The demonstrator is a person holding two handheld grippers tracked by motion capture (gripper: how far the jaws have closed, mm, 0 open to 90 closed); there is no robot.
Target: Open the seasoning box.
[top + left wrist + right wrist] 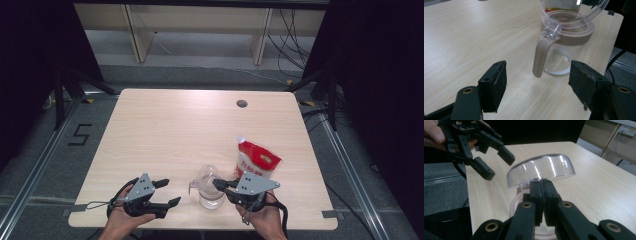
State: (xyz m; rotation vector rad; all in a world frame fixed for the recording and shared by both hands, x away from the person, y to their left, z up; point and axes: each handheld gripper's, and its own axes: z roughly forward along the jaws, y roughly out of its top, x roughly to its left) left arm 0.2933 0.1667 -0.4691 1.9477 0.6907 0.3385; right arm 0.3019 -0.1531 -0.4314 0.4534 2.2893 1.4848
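A clear pitcher (pixel 210 194) with a beige rim (pixel 579 35) and a beige handle (pixel 540 57) stands near the table's front edge. A little white powder lies in its bottom. Its clear domed lid (pixel 541 168) is tilted up off the rim, and my right gripper (pixel 541 182) is shut on the lid's edge. In the high view my right gripper (pixel 216 183) reaches the pitcher from the right. My left gripper (pixel 169 192) is open just left of the pitcher, its jaws pointing at the handle with nothing between them. A red and white pouch (pixel 257 161) stands right behind the pitcher.
A round cable hole (pixel 242 103) sits near the table's far edge. The table's front edge (pixel 200 225) runs close under both hands. Cables (pixel 295 45) and wooden furniture legs (pixel 137 35) are on the floor beyond the table.
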